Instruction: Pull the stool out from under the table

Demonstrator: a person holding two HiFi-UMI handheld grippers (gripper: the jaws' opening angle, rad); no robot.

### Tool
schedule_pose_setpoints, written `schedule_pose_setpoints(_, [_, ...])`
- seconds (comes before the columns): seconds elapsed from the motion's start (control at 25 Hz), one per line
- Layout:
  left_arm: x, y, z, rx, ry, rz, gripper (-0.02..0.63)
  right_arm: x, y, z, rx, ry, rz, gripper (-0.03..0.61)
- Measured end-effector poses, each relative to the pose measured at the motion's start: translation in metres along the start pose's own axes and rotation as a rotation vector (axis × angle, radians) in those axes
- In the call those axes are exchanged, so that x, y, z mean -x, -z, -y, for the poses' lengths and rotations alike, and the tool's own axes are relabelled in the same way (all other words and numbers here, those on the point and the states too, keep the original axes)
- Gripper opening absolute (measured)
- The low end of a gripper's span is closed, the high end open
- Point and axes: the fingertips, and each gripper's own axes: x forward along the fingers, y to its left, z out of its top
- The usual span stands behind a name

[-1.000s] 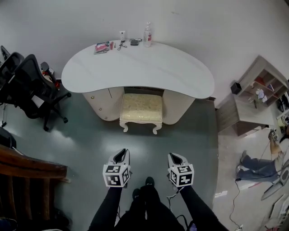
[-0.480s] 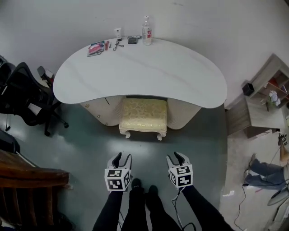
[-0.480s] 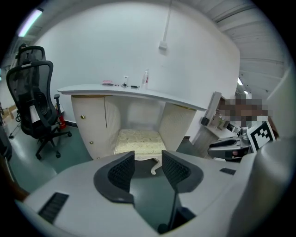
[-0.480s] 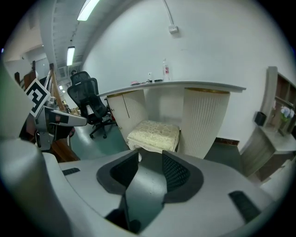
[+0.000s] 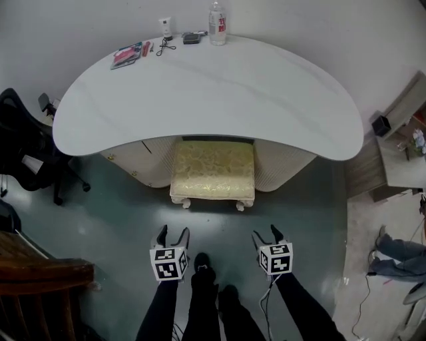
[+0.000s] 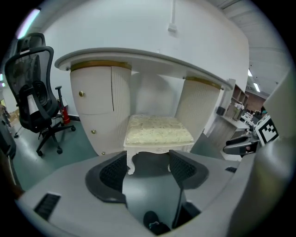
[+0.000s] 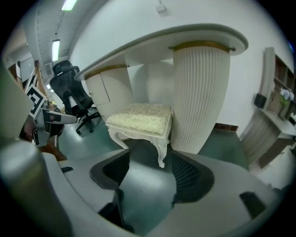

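Stool [image 5: 213, 166] is the target, and it is not yet touched: it stands tucked into the gap between the two pedestals of the table [image 5: 213, 86], in the middle of the head view.

Nearest, at the bottom of that view, the left hand-held gripper [image 5: 172, 233] and the right hand-held gripper [image 5: 266, 234] are held side by side in front of the person's legs. Both tilt downward toward the stool. Their jaws have just been opening and now stand spread, with nothing but bare green floor [image 5: 120, 220] between the pads. That spread looks like preparation for a grip, one hand-held gripper for each front corner of the seat. Each gripper view bears this out: the left one frames the stool's front rail between its jaws, the right one the near front leg.

A strip of floor lies between the jaws and the stool, so both are well apart from it. The padded seat sits about half under the table top, front legs out, leaving the front edge free to take hold of.

Farther off, a bottle [image 5: 217, 13] and small items lie along the table's back edge, clear of the pull.
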Motion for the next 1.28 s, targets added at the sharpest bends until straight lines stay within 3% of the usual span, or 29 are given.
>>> schedule_pose_setpoints(0.24, [-0.09,0.049,-0.044,-0.024,-0.02,-0.002,0.314,-0.094,0.035,0.016,-0.028,0.025,0.0,0.365])
schedule_pose_setpoints(0.6, [-0.21,0.099,-0.09,-0.02,-0.033,0.022,0.334,-0.217,0.057,0.036,0.006,0.043,0.08,0.373])
schedule_pose_setpoints(0.88, [-0.261,0.104,-0.106,-0.043,-0.027,0.098,0.336,-0.266,0.05,0.046,0.034,0.041,0.182,0.371])
schedule_pose_setpoints(1.28, [-0.286,0.09,-0.108,-0.072,-0.01,0.161,0.332,-0.29,0.035,0.046,0.075,0.022,0.263,0.361])
